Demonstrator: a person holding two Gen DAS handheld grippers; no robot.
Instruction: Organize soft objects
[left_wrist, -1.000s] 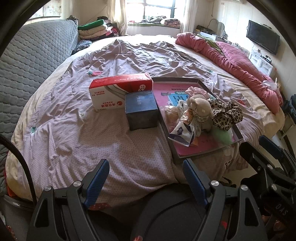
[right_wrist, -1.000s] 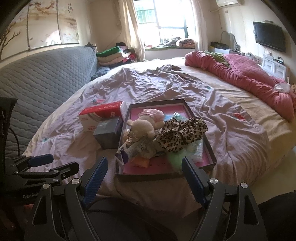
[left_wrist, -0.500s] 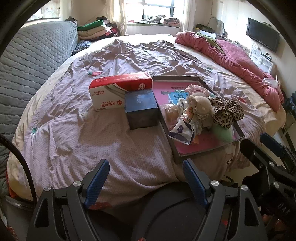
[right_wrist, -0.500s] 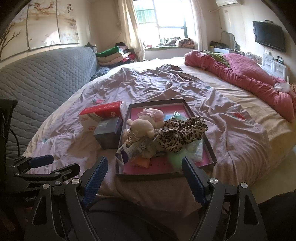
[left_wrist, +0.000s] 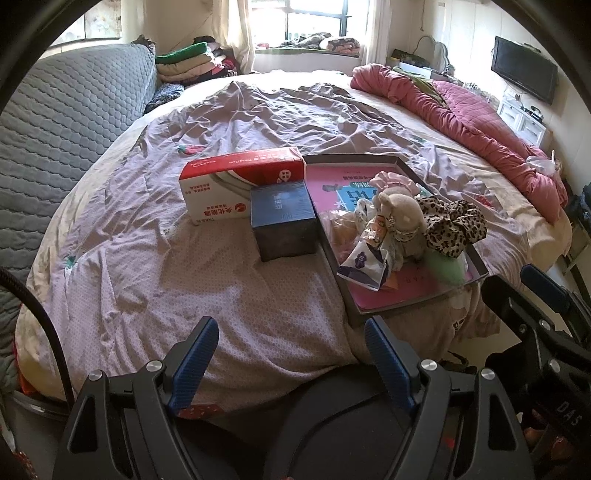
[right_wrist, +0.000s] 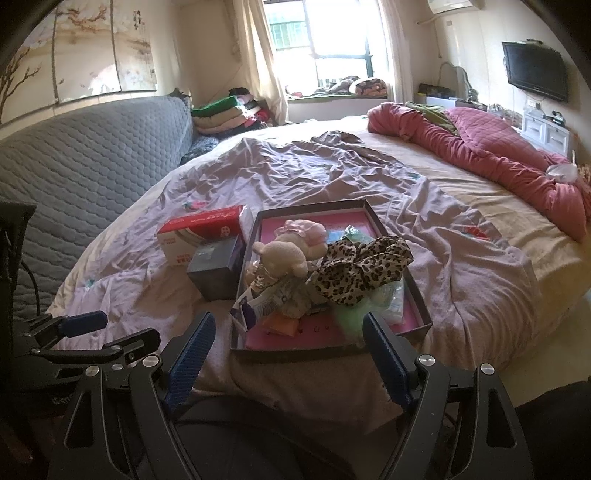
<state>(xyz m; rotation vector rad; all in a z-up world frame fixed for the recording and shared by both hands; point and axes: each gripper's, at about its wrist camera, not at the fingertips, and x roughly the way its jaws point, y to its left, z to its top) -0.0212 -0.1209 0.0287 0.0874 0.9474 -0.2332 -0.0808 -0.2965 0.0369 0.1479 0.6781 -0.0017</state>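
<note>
A dark tray (left_wrist: 476, 260) (right_wrist: 421, 299) with a pink floor lies on the bed near its front edge. It holds a beige plush toy (left_wrist: 400, 214) (right_wrist: 282, 256), a leopard-print scrunchie (left_wrist: 454, 223) (right_wrist: 364, 269), a pink frilly item (right_wrist: 306, 230), a pale green soft piece (right_wrist: 351, 317) and small packets (left_wrist: 364, 260). My left gripper (left_wrist: 291, 360) is open and empty, low over the bed's near edge, left of the tray. My right gripper (right_wrist: 284, 354) is open and empty, just in front of the tray.
A red-and-white tissue box (left_wrist: 240, 184) (right_wrist: 201, 230) and a dark blue box (left_wrist: 282, 219) (right_wrist: 216, 267) stand left of the tray. A pink quilt (right_wrist: 498, 155) lies along the bed's right side. A grey padded headboard (right_wrist: 85, 155) is at left.
Both grippers have crept slightly forward toward the bed and tray. Both stay open and nothing on the bed has moved.
</note>
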